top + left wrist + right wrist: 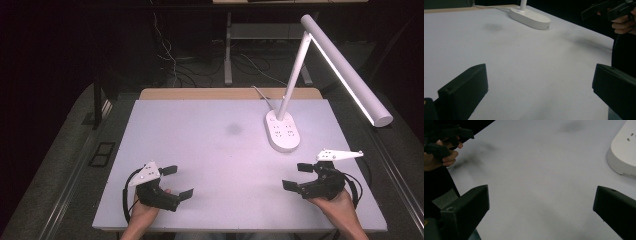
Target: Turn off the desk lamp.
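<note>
White tabletop (220,160) covers most of the high view, and its middle is bare. The desk lamp (283,131) stands at about two o'clock, probably so that its bar lights the middle. The right gripper (296,176) rests at four o'clock, nearest the lamp base, jaws wide apart and holding nothing. The left gripper (177,181) waits at seven o'clock, also spread and empty.

Your light comes from the lit desk lamp (345,70) at the far right; it washes the white table (215,150) bright, while the room around stays nearly black. In both gripper views the pictures are soft and grainy, with faint smudgy shadows on the table.
</note>
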Demonstrator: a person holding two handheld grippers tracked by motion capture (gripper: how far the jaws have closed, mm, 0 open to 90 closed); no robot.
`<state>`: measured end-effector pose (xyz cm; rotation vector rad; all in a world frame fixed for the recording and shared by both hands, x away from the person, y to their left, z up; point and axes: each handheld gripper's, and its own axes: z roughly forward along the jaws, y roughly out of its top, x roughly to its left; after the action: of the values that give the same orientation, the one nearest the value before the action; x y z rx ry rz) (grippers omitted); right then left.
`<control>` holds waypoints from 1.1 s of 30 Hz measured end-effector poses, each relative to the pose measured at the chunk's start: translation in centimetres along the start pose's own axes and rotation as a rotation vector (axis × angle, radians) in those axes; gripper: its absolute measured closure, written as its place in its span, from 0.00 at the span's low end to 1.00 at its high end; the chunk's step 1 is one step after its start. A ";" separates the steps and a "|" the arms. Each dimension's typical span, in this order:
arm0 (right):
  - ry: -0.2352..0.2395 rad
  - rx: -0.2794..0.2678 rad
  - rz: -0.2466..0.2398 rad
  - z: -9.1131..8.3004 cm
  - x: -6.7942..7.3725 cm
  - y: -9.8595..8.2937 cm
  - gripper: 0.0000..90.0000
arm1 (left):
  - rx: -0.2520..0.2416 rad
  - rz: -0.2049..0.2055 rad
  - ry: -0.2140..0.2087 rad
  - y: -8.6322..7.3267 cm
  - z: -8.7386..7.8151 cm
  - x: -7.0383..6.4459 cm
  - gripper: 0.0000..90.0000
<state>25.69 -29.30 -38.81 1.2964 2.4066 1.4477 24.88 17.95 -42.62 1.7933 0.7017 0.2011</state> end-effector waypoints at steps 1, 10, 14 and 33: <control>-0.001 0.000 0.001 0.0 -0.1 0.2 0.00 | 0.002 0.001 0.001 0.0 0.0 0.0 0.00; -0.006 0.000 -0.018 -0.3 -0.8 1.7 0.00 | 0.002 0.000 0.000 0.0 0.0 0.0 0.00; -0.003 0.009 -0.012 -0.2 -1.2 2.5 0.00 | 0.002 -0.002 0.002 0.0 0.0 0.0 0.00; -0.023 0.026 -0.023 0.0 -3.1 6.6 0.00 | 0.002 -0.005 0.005 -0.1 0.0 0.0 0.00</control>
<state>31.89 -30.02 -34.95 1.2794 2.4252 1.3936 24.83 17.93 -42.67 1.7929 0.7100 0.2016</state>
